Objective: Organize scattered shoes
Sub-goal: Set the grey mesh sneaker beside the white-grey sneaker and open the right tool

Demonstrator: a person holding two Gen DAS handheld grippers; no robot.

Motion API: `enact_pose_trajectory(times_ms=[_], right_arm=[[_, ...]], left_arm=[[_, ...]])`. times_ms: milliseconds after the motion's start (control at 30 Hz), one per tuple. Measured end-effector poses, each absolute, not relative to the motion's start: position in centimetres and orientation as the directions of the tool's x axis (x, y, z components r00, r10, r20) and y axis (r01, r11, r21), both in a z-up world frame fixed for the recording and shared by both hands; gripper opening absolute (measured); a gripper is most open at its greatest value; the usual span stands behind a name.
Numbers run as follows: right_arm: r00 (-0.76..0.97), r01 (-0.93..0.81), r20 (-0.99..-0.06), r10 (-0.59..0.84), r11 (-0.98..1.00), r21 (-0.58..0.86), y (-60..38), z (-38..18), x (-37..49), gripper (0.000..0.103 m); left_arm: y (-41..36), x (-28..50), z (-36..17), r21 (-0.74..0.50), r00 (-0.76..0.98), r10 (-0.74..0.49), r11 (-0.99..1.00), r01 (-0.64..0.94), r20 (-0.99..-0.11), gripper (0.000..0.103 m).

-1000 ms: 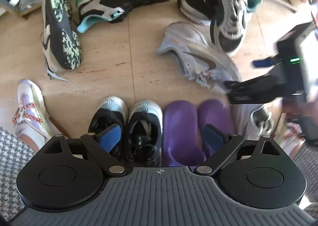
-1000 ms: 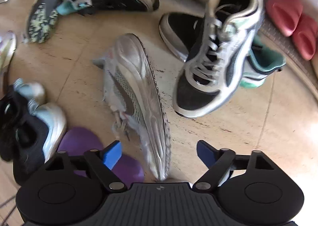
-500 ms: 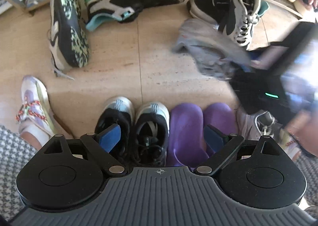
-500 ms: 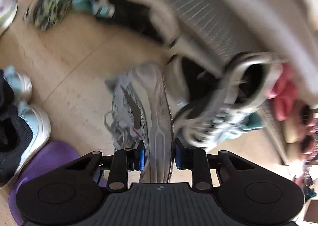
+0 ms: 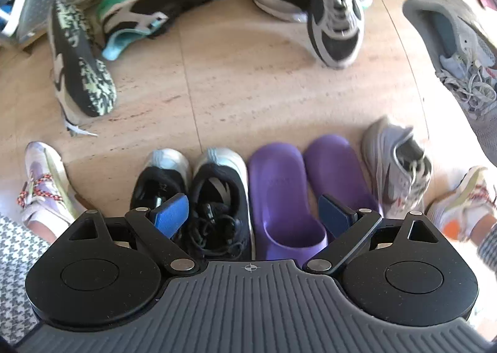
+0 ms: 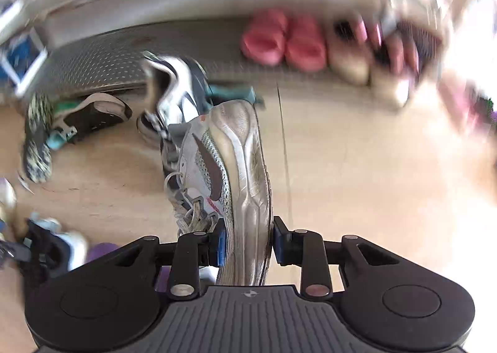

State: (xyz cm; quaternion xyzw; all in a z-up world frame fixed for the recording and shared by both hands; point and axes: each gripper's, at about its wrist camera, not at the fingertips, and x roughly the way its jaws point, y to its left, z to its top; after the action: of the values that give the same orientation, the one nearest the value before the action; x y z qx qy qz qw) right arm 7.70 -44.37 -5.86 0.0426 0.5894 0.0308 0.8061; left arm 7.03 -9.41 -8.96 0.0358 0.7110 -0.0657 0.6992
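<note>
Two grippers show, one per view. The right gripper (image 6: 247, 244) has a grey mesh running shoe (image 6: 230, 172) between its blue pads, which press on the sole's sides near the heel; its jaws are easing open slightly though the grip holds. The shoe hangs clear of the floor, turned on its side, so its pale, ridged, worn rubber sole faces right and its loose grey laces dangle left. A dark curved stripe marks the woven upper. In the left wrist view the same shoe (image 5: 459, 51) floats at the right edge.

The left gripper (image 5: 251, 216) points down with its jaws wide apart and nothing between them. Below it a neat row stands on the tan stone-look floor (image 5: 248, 89): a black and silver pair of trainers (image 5: 189, 191), smooth purple rubber clogs (image 5: 298, 191), and one matching grey shoe (image 5: 394, 163) just beside them. Further off lie a black and white trainer (image 5: 335, 11), a black and teal trainer (image 5: 161, 8), and a shoe showing its speckled green sole (image 5: 80, 64). Soft pink slippers (image 6: 282, 42), blurred, sit on a dotted grey mat (image 6: 102, 64).
</note>
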Motion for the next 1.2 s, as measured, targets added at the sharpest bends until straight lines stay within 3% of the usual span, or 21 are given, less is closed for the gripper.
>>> enact_pose_trajectory(times_ms=[33,100,167,333,467,533,567,767,967,1000,1033,1100,1200], right_arm=[[0.256,0.043,-0.960,0.111,0.991,0.126,-45.6,-7.1,7.7,0.043],[0.161,0.155,-0.987,-0.021,0.988,0.004,-48.0,-9.6,7.4,0.053],[0.126,0.195,-0.988,-0.094,0.978,-0.068,-48.8,-10.3,7.2,0.057],[0.154,0.152,-0.982,-0.106,0.985,-0.083,-47.3,-10.9,8.4,0.067],[0.143,0.032,-0.986,-0.087,0.996,-0.083,-44.1,-12.8,9.5,0.061],[0.106,0.012,-0.993,-0.051,0.999,-0.050,-43.5,-13.9,9.8,0.036],[0.076,0.015,-0.996,-0.046,0.999,-0.045,-43.2,-14.9,10.0,0.031],[0.012,0.044,-0.994,-0.110,0.993,-0.109,-43.7,-18.8,9.5,0.036],[-0.071,0.016,-0.902,-0.427,0.903,-0.429,-45.9,-20.2,8.8,0.039],[-0.060,0.078,-0.901,-0.430,0.897,-0.434,-46.7,-19.6,8.9,0.047],[-0.049,0.115,-0.904,-0.425,0.896,-0.428,-47.1,-19.2,9.0,0.066],[-0.002,0.214,-0.910,-0.415,0.889,-0.406,-48.3,-17.8,9.0,0.086],[0.052,0.315,-0.939,-0.340,0.898,-0.308,-50.2,-16.5,9.2,0.096]], left_arm=[[-9.5,7.0,-9.2,-0.038,-0.027,-0.034,0.988,0.148,-0.999,0.094],[-9.6,7.0,-9.5,-0.032,-0.036,-0.027,0.988,0.152,-0.999,0.094],[-9.7,7.3,-9.6,-0.035,-0.045,-0.029,0.988,0.147,-0.999,0.094],[-10.0,7.7,-9.6,-0.049,-0.055,-0.041,0.987,0.150,-0.998,0.094],[-10.3,7.7,-9.6,-0.072,-0.077,-0.061,0.985,0.154,-0.995,0.094],[-10.4,7.6,-9.8,-0.076,-0.089,-0.063,0.985,0.155,-0.994,0.094],[-10.3,7.6,-9.9,-0.075,-0.094,-0.061,0.985,0.154,-0.994,0.094],[-10.1,7.8,-10.5,-0.056,-0.112,-0.040,0.988,0.146,-0.993,0.094],[-10.5,8.0,-10.3,-0.055,-0.107,-0.039,0.987,0.153,-0.993,0.094],[-10.7,8.0,-10.2,-0.061,-0.108,-0.044,0.985,0.159,-0.993,0.094],[-10.9,7.9,-10.2,-0.068,-0.110,-0.050,0.984,0.166,-0.993,0.094],[-11.2,7.9,-10.1,-0.079,-0.113,-0.059,0.981,0.175,-0.992,0.094],[-11.6,7.9,-10.1,-0.082,-0.117,-0.061,0.980,0.180,-0.991,0.094]])
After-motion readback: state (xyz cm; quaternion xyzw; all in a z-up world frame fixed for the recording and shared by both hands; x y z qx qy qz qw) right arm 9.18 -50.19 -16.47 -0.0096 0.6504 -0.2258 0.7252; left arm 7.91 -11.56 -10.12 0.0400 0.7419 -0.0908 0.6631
